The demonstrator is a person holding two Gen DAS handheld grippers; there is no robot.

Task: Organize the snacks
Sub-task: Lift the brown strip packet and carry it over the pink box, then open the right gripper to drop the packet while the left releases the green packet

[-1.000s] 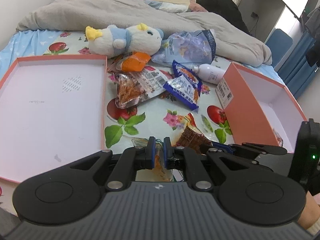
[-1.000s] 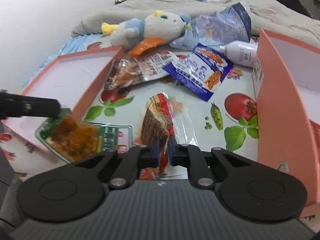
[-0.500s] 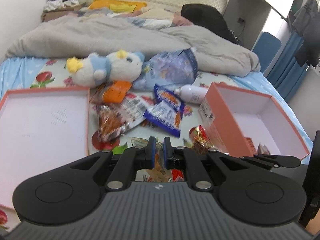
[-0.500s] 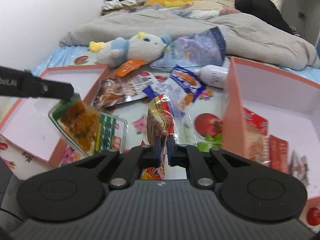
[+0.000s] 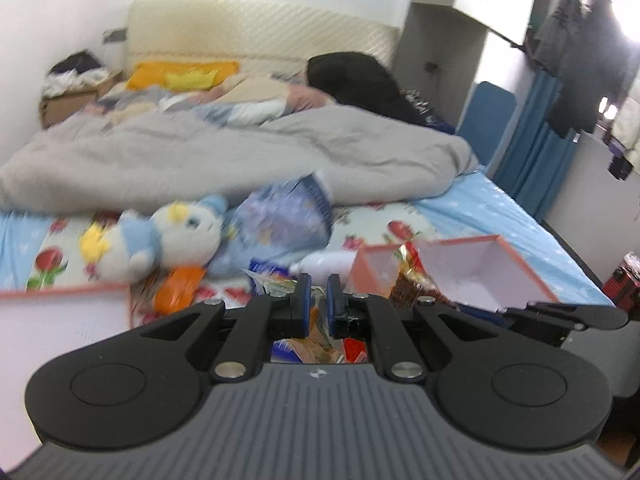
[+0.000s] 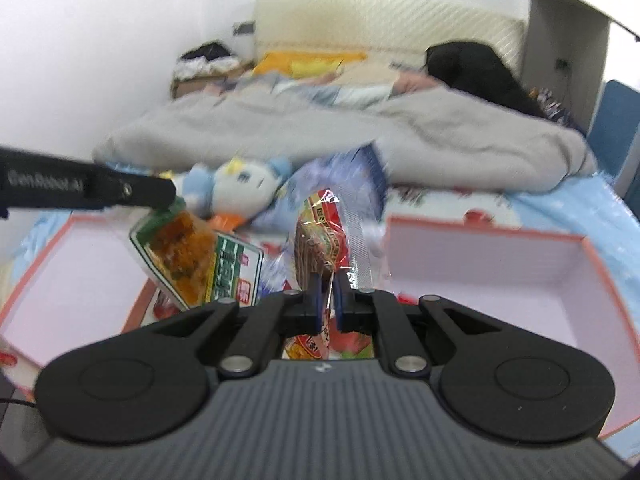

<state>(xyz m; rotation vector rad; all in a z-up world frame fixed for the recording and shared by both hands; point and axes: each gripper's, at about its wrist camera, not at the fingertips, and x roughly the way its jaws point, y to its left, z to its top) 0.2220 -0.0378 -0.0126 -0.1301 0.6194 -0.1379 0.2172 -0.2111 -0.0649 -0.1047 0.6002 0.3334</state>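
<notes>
Gripping a green-and-orange snack pack by its top corner, the left hand-held gripper has its jaws nearly closed, and the pack hangs in the air above the edge of the pink box lid. Over on the other side, the right hand-held gripper is pinched tight on a red-and-brown wrapped snack, which stands up between its fingers just beside the open pink box; both hang over the bed, with the plush toy lying behind
</notes>
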